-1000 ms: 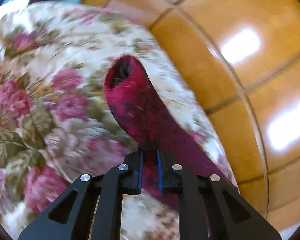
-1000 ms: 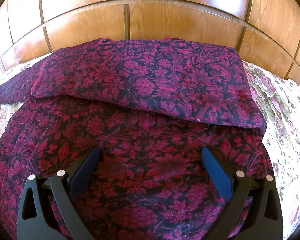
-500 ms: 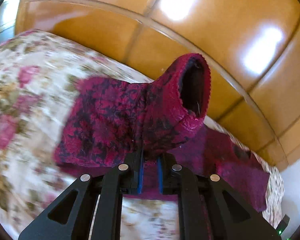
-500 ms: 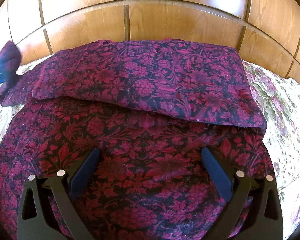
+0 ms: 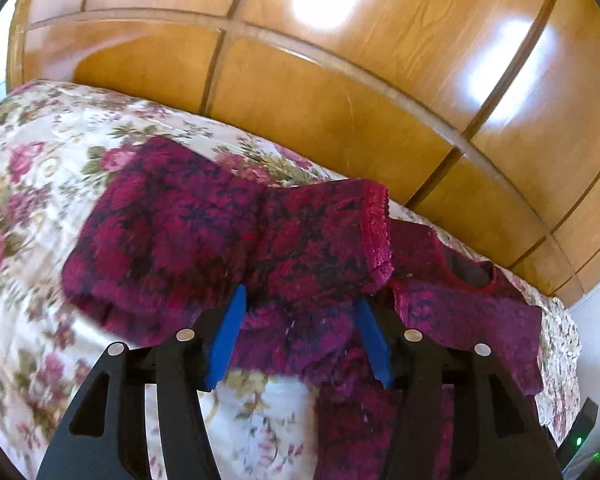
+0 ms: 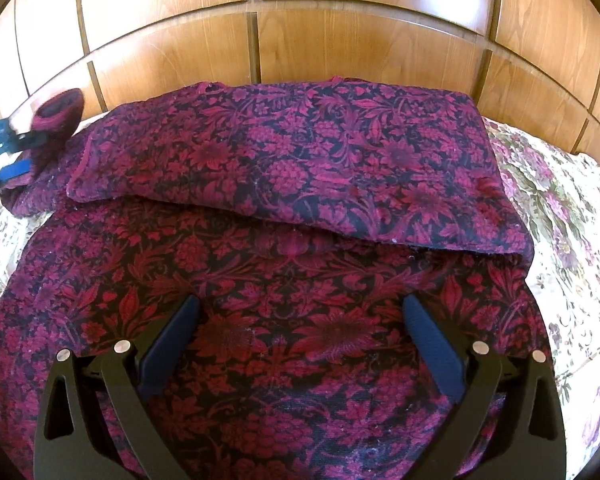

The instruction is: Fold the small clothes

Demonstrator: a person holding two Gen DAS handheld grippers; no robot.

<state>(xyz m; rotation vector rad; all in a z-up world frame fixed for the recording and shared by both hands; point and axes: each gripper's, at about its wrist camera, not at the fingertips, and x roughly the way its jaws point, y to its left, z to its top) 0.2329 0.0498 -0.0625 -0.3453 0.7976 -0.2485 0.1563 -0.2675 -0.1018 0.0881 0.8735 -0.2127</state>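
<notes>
While it lay spread on the bed, the scene read so:
Garment [image 6: 284, 184]: crimson floral knit, flat on the bed, one part folded over the body, near the headboard.
Sleeve [image 5: 268, 240]: doubled back over itself at the garment's left edge, its cuff [image 5: 378, 228] toward the neckline [image 5: 466, 266].
Left claw [image 5: 298, 334]: jaws opening, blue pads [image 5: 230, 330] either side of the sleeve fabric, not pressing it.
Right claw [image 6: 300, 344]: spread wide above the garment's lower part, gripping nothing.
Bed [image 5: 44, 168]: rose-patterned cover.
Headboard [image 6: 364, 40]: glossy wood panels behind.
</notes>
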